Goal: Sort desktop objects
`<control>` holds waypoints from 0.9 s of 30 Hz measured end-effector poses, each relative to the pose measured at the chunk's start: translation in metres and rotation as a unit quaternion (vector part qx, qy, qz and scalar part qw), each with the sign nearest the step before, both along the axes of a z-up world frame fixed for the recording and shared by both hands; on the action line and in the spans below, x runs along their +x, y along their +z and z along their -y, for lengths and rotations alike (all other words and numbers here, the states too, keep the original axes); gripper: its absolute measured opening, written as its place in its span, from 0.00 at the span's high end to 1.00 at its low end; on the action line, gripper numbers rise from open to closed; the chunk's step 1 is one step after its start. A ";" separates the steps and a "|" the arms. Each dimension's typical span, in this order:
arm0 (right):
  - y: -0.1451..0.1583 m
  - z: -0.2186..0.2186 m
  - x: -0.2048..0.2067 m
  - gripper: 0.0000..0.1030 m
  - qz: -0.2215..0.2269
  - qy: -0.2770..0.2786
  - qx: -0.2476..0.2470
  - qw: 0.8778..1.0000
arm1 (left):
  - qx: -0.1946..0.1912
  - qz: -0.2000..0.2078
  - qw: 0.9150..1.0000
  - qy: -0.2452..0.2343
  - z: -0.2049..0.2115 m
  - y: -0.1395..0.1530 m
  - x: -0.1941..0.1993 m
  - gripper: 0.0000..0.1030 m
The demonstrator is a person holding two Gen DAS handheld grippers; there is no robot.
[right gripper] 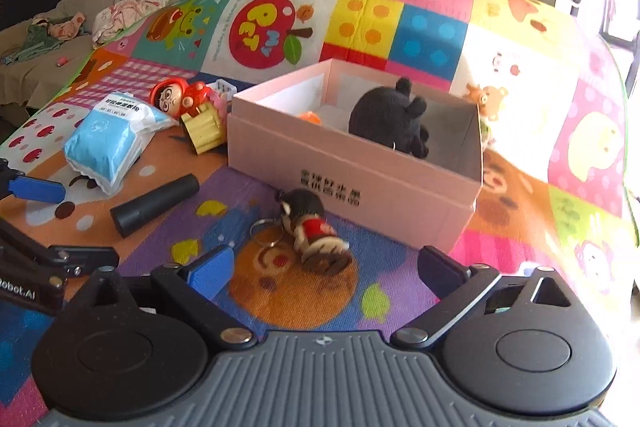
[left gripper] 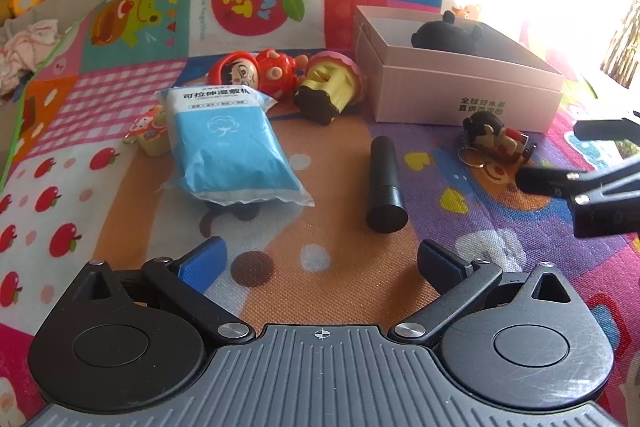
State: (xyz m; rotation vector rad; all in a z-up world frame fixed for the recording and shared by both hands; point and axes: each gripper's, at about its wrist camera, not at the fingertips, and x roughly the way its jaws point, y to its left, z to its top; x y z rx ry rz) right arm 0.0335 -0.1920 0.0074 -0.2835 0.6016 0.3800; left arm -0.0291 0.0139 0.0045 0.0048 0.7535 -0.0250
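The right hand-held gripper (right gripper: 326, 269) is released, its blue-padded fingers spread wide and empty just above the play mat (right gripper: 280, 299). Between and slightly beyond its tips, low centre of the right wrist view, lies a small doll keychain (right gripper: 316, 235) on its side, its metal ring (right gripper: 266, 233) toward the left. It looks light, soft-bodied and a little squashy; the red middle of the body seems the best place to pinch, since the ring is thin and would likely slip. Just behind it stands the pink box (right gripper: 360, 183), open, with a black plush (right gripper: 386, 115) already inside.

The left hand-held gripper (left gripper: 322, 261) is likewise released and empty. Ahead of it, centre of the left wrist view, lies a black cylinder (left gripper: 385, 183), stiff and smooth, liable to roll, so best gripped across its middle. To its left lies a soft blue cotton-pad pack (left gripper: 228, 147), and beyond that two toy figures (left gripper: 288, 75) on their sides.
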 end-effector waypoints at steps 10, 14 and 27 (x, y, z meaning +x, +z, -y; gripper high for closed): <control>-0.002 -0.020 0.035 0.72 -0.081 0.013 0.010 0.997 | -0.049 0.023 0.998 -0.017 -0.002 0.005 -0.009 0.00; 0.008 0.010 0.025 0.72 -0.179 0.029 0.125 0.975 | -0.040 0.031 0.998 -0.045 0.014 0.006 -0.006 0.00; -0.002 0.079 -0.001 0.23 -0.072 -0.114 0.135 0.982 | -0.029 0.039 0.997 -0.061 0.033 0.009 0.008 0.01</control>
